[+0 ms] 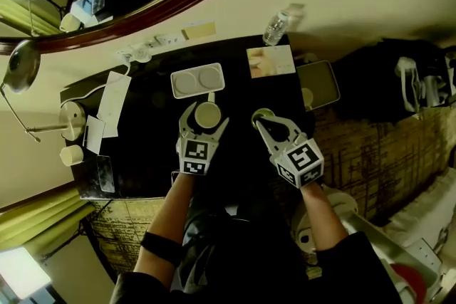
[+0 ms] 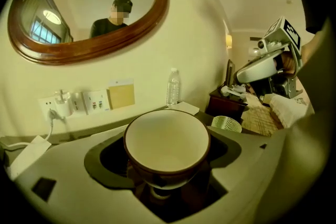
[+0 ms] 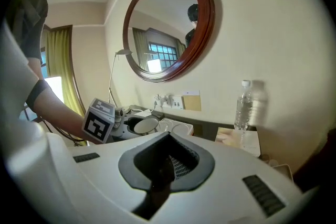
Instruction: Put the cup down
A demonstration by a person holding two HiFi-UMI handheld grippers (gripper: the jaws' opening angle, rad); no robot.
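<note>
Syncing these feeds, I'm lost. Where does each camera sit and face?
Head view: on the head, steeply down at the desk; both forearms, left claw, right claw show.
Left gripper view: on the left claw, facing the wall over its cup; right claw at right.
Right gripper view: on the right claw, facing that wall; left forearm at left.
Both gripper views share mirror and bottle.

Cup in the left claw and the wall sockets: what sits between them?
A white tray lies on the dark table just beyond the cup, towards the wall; the head view shows it.
</note>
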